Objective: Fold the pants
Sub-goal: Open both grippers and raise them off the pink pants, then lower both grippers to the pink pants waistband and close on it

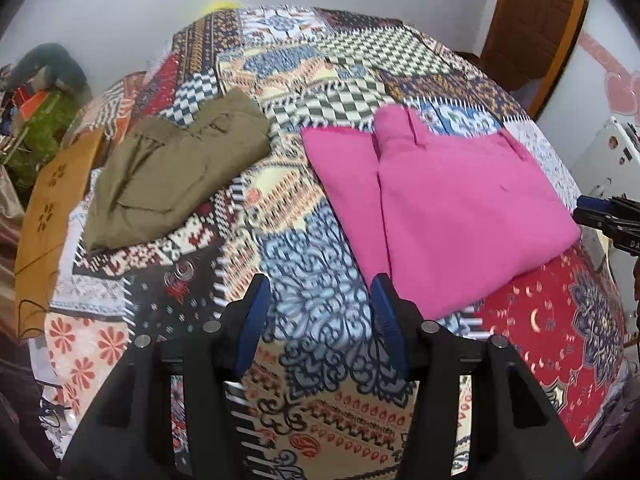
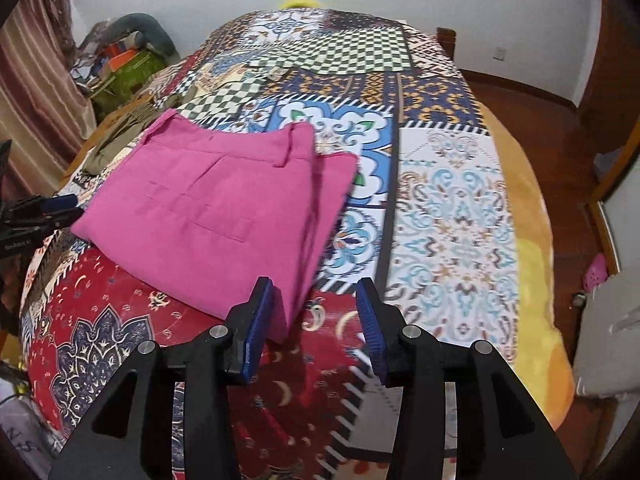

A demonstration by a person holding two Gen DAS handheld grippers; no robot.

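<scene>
Left wrist view: pink pants (image 1: 452,216) lie folded into a flat multi-layer rectangle on the patchwork bedspread (image 1: 312,248), waistband end with belt loops toward the far side, a lengthwise fold line running down the left part. Left gripper (image 1: 316,312) hovers just short of the near edge, jaws spread wide, nothing held. Right wrist view: same pants (image 2: 216,216) sit ahead-left, near corner just beside the left blue pad (image 2: 260,316); right gripper (image 2: 316,312) also gapes empty. Olive pants (image 1: 176,172) lie folded well apart to the left. Fabric looks light, soft, limp; layers will likely slide and sag if pinched at one point. Judged best grab: both near corners, pinching all layers together at the edge, one claw per corner.
</scene>
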